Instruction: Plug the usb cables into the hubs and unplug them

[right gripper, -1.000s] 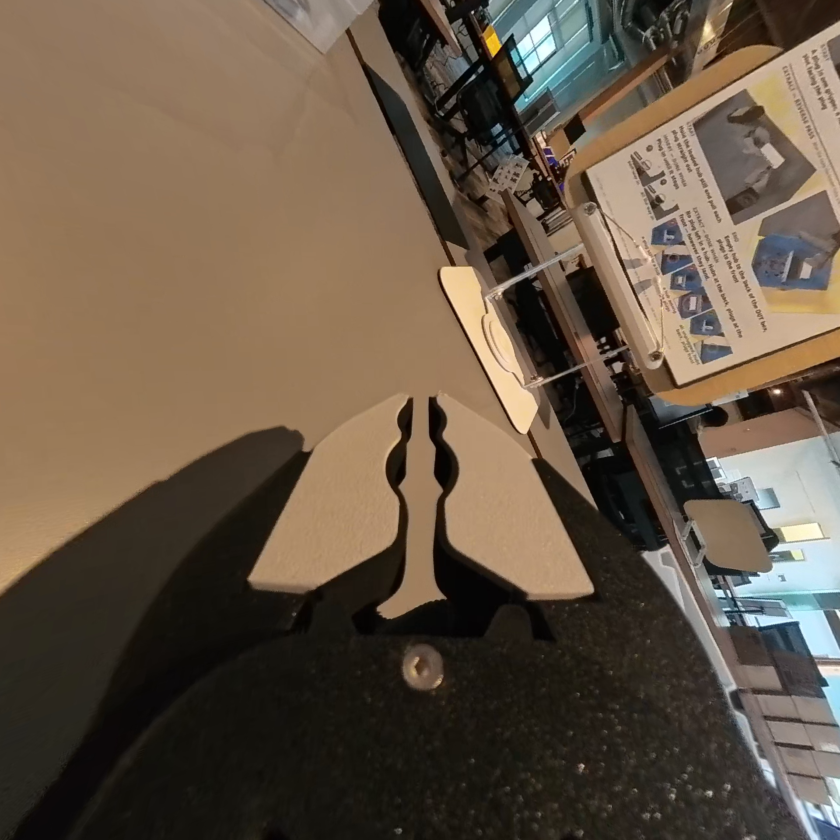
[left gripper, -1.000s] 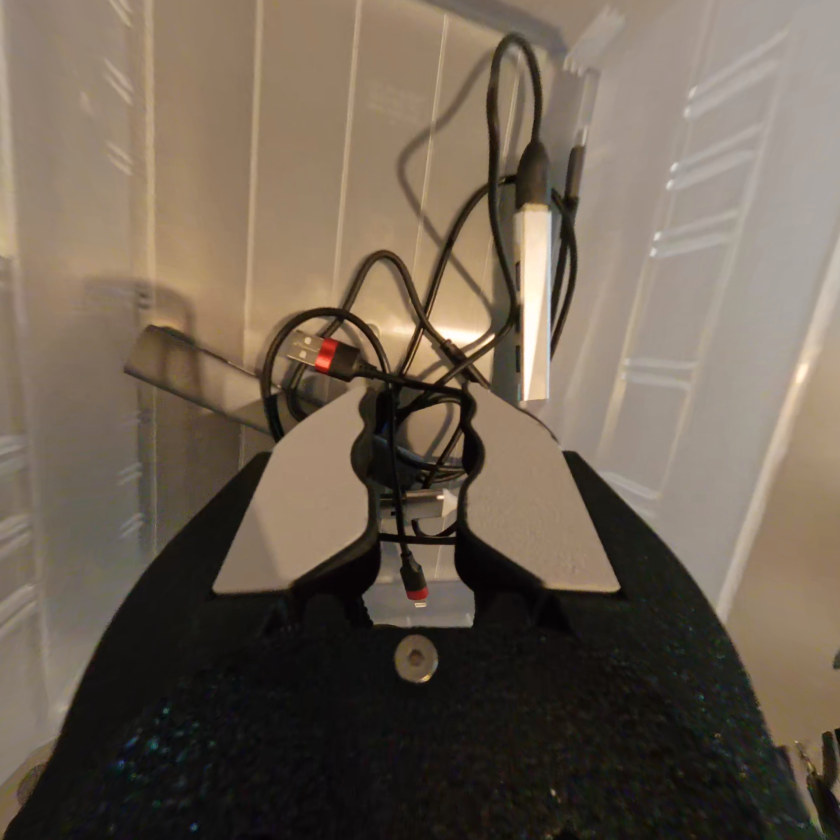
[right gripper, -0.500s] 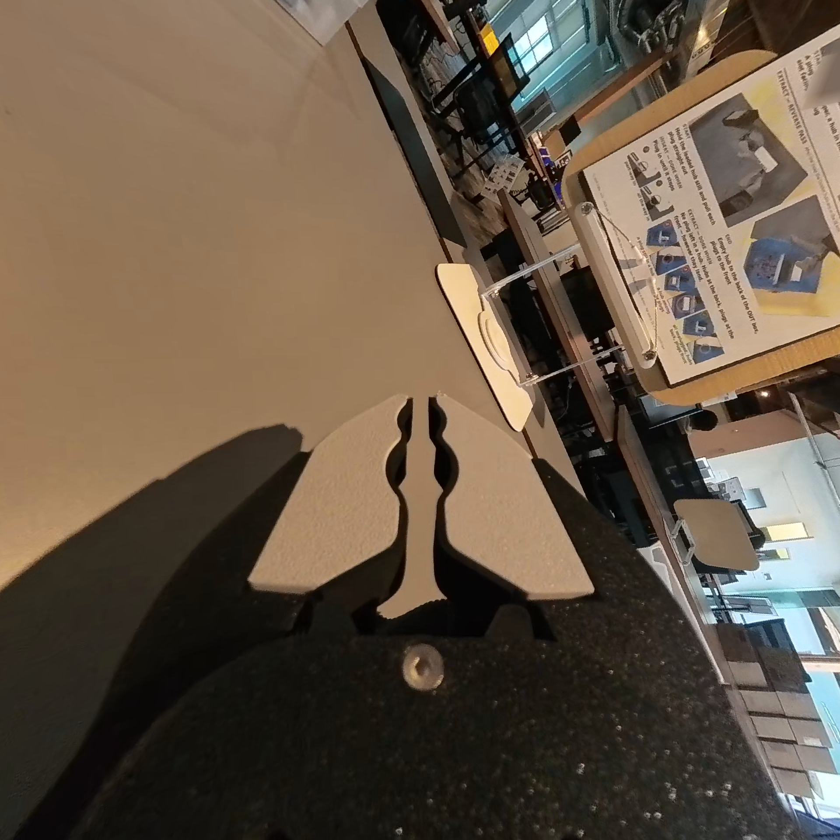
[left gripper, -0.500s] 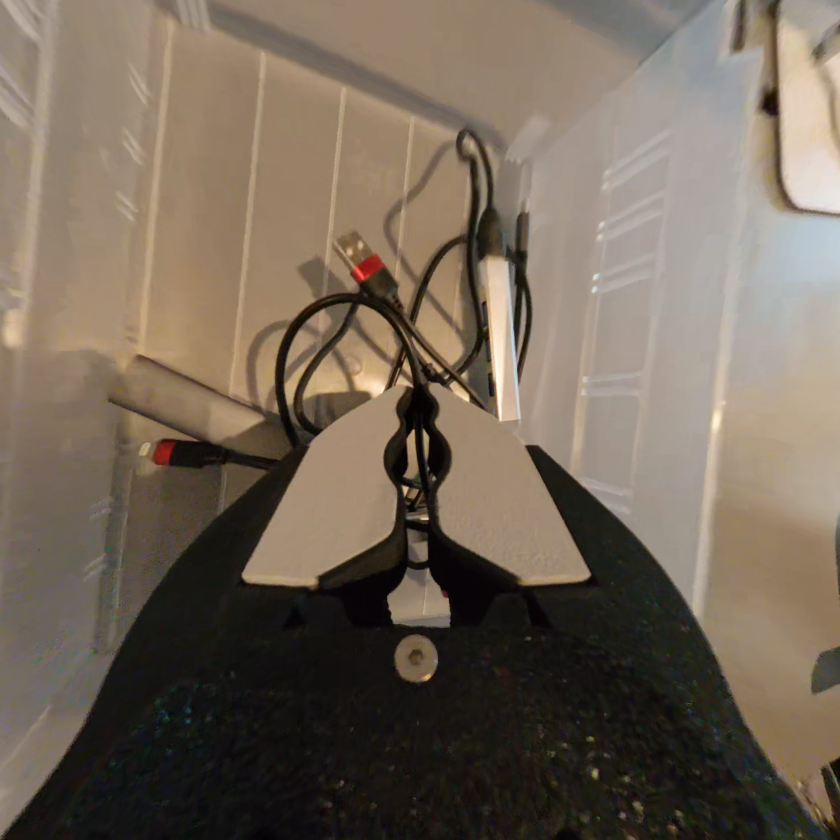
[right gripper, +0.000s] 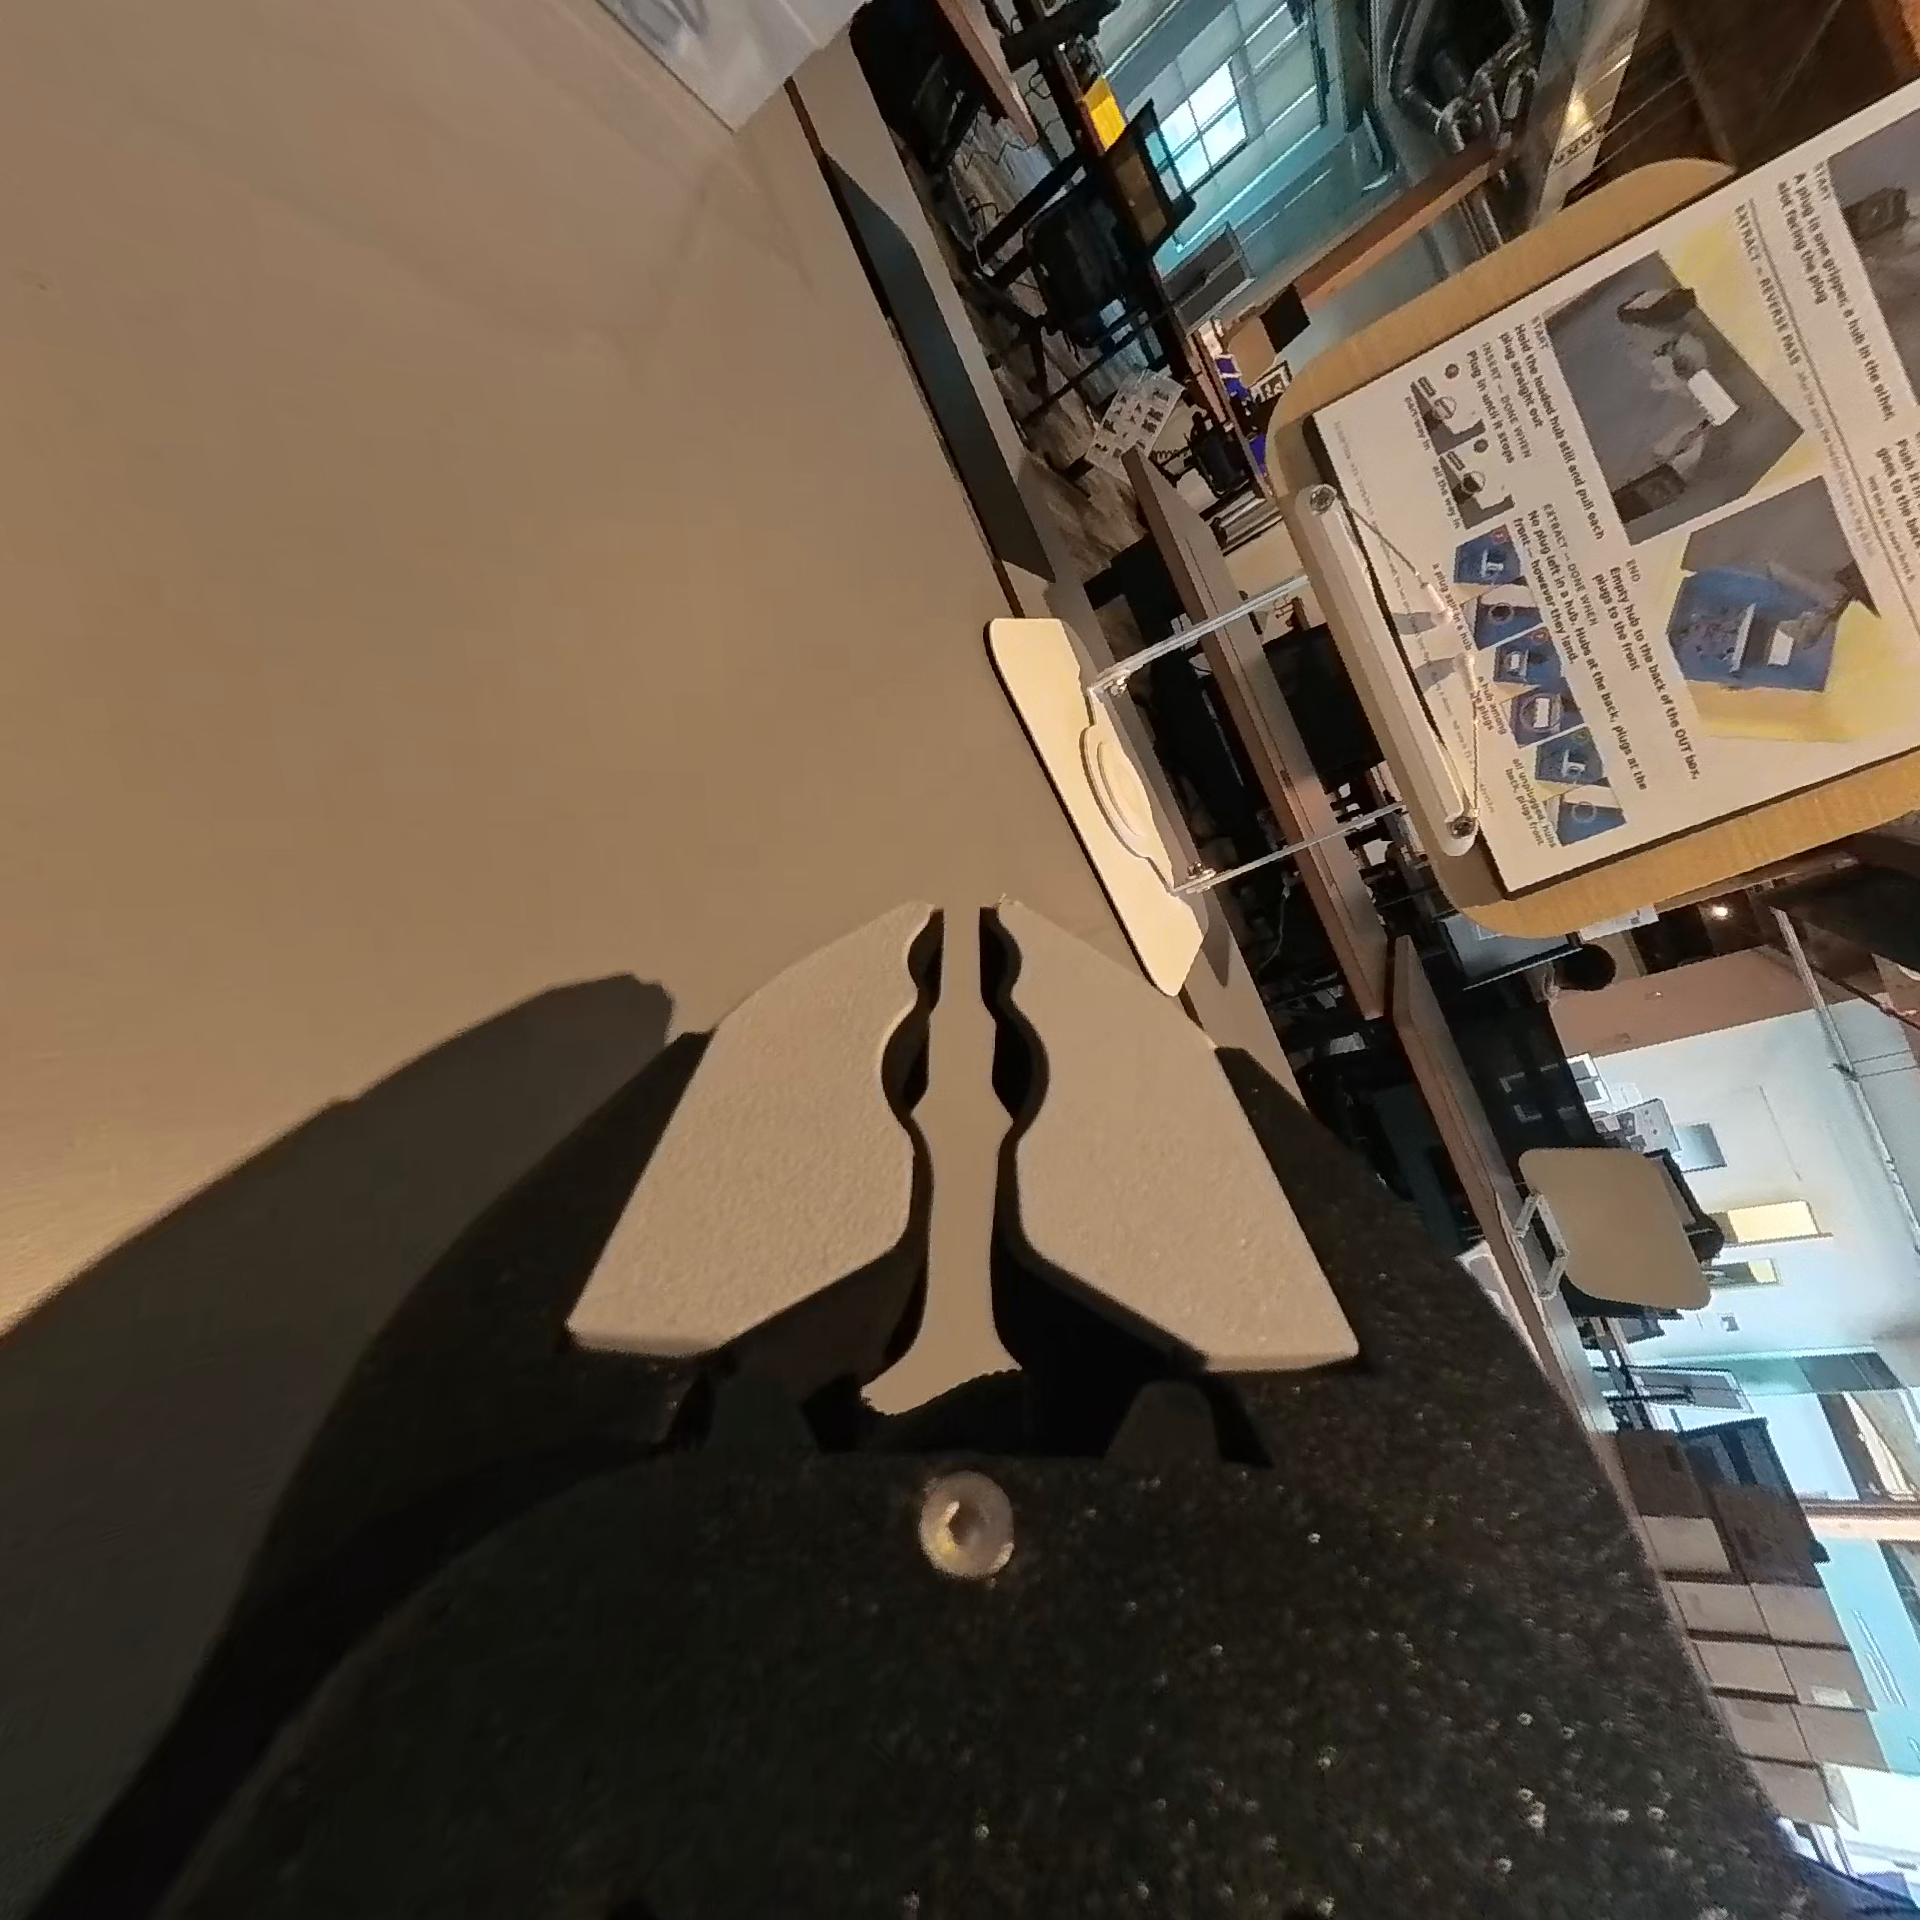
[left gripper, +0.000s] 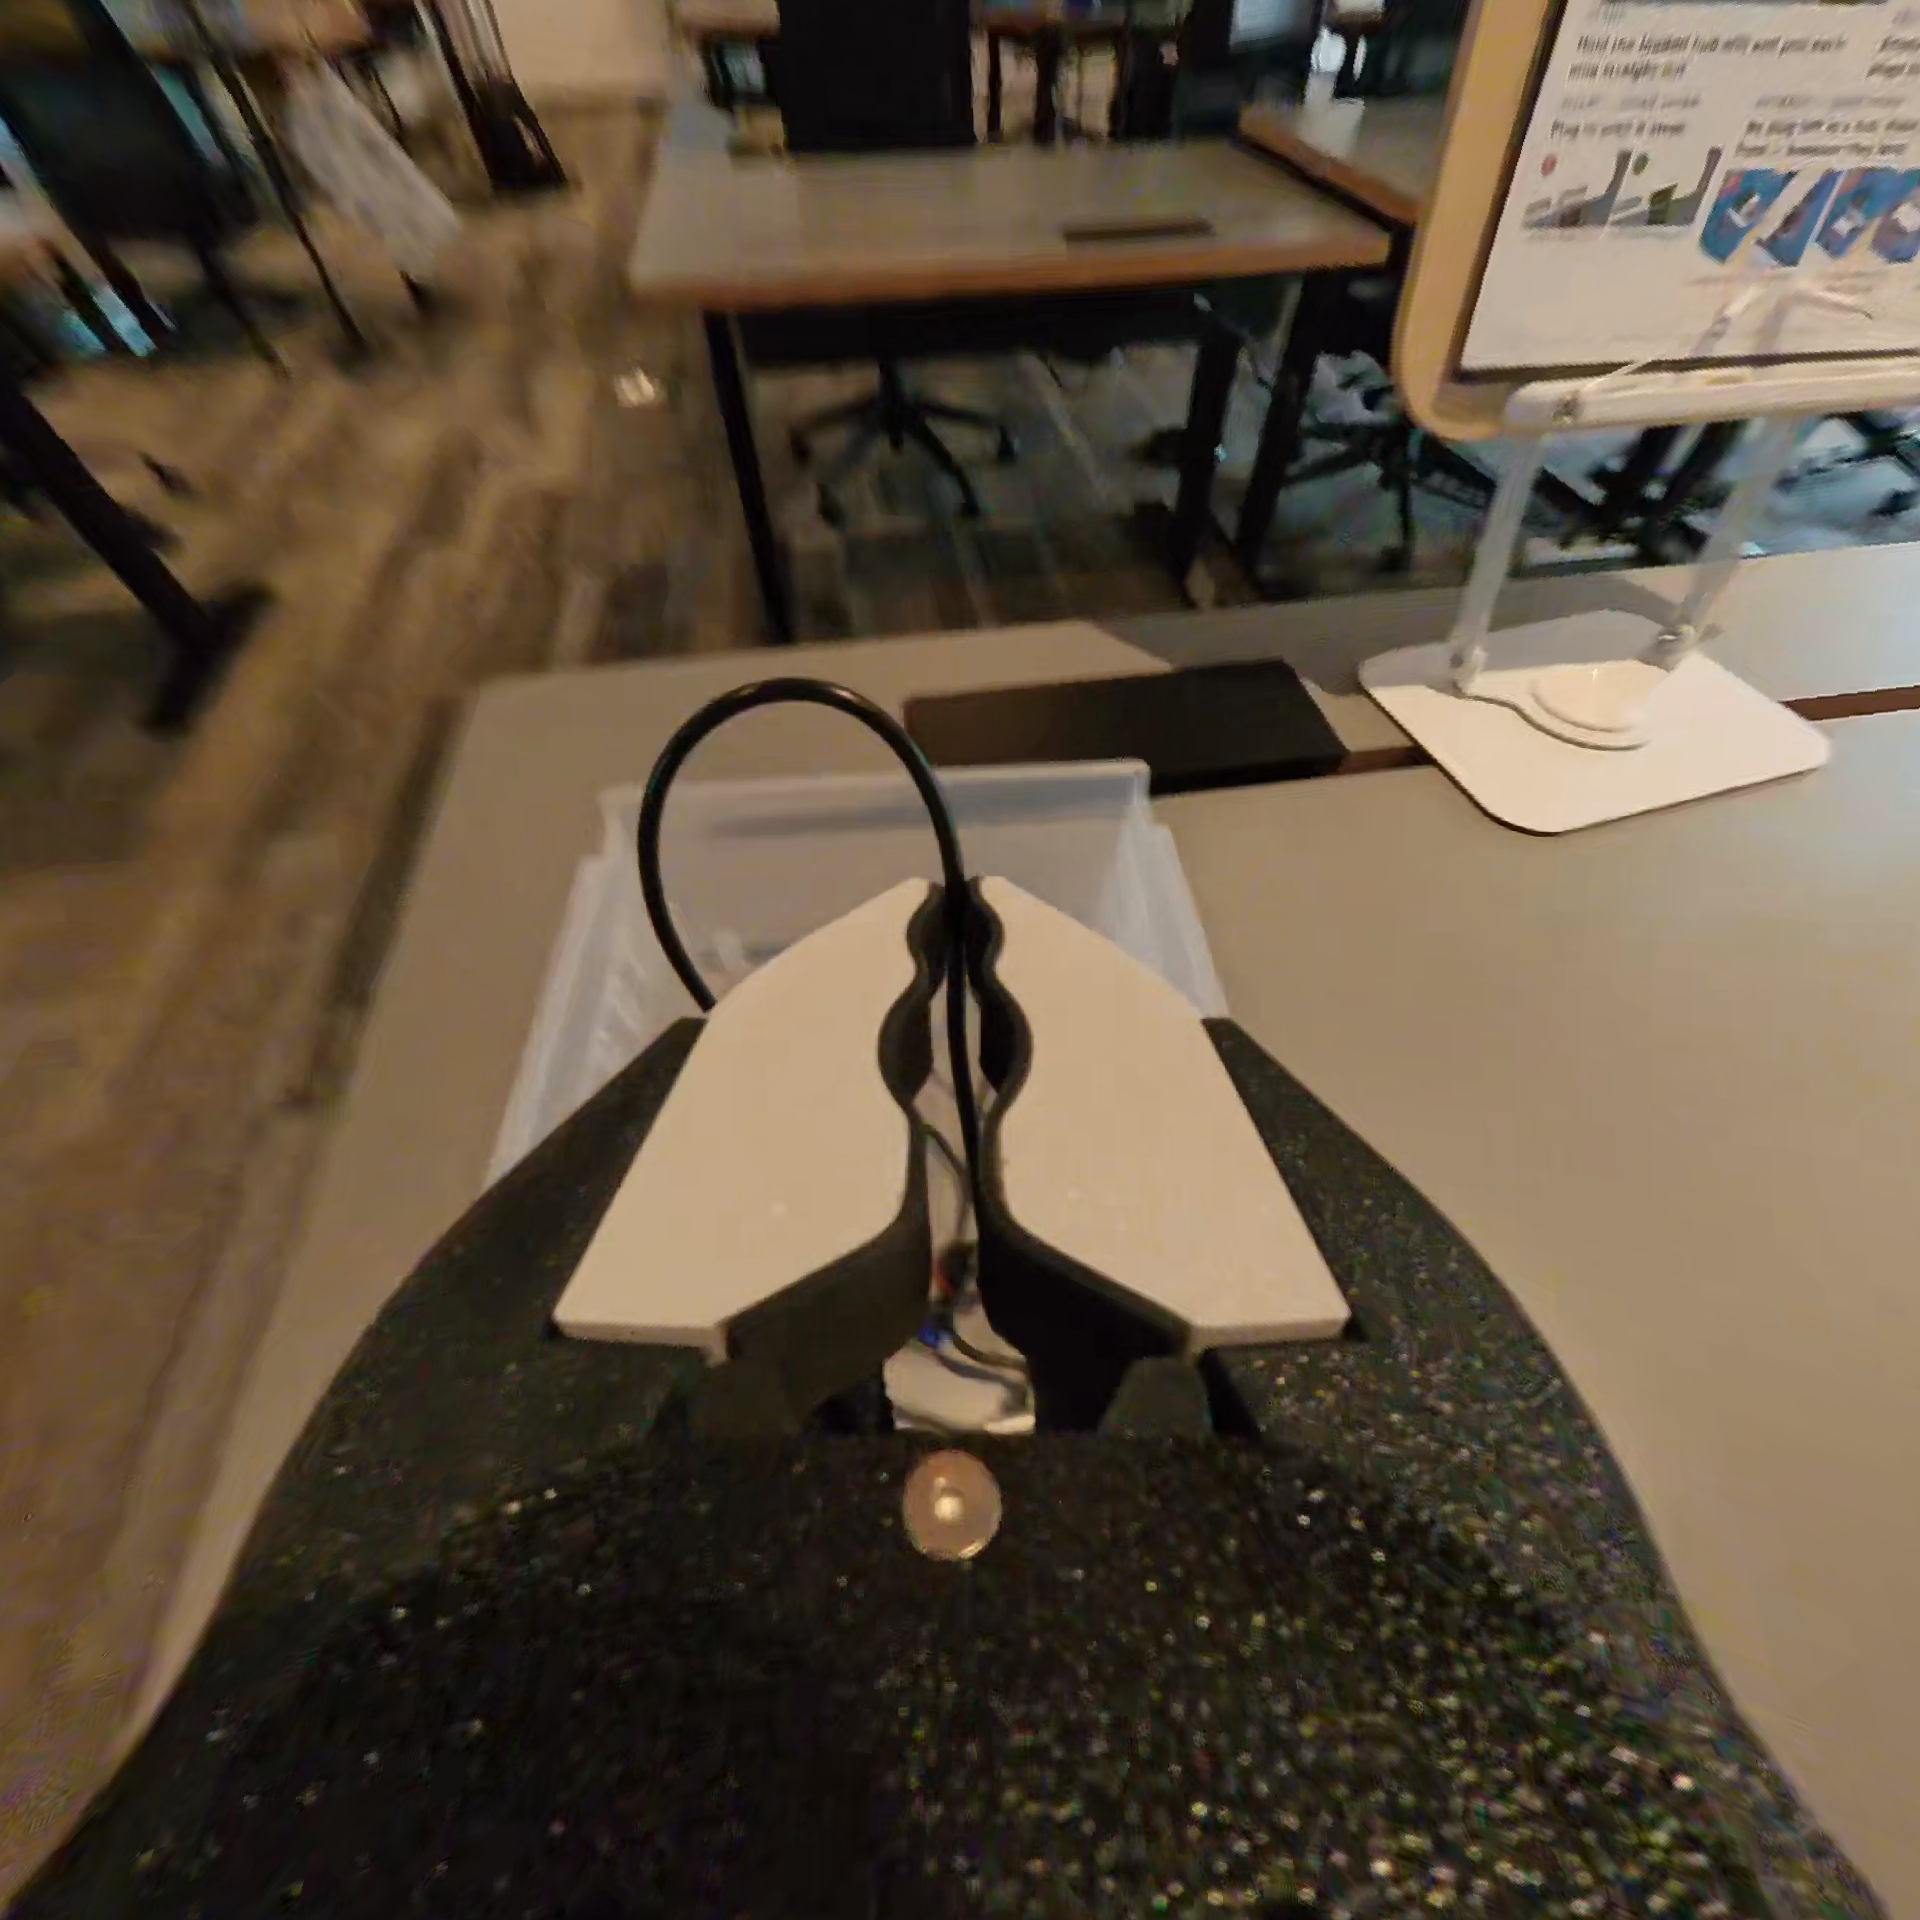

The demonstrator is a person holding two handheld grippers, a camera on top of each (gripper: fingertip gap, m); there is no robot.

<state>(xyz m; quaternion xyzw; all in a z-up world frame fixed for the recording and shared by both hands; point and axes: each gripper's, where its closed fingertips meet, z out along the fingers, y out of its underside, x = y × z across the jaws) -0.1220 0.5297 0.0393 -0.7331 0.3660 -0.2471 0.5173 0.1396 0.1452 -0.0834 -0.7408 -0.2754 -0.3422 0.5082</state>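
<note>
One black cable (left gripper: 665, 821) sits pinched in the left gripper (left gripper: 951, 894) above the clear bin (left gripper: 1132, 790).

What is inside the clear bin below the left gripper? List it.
Little shows. The clear bin is mostly covered by the left gripper, whose jaws are shut on a black cable looping above it. Between the jaws, bits of cable and something red show; the hubs are hidden.
</note>
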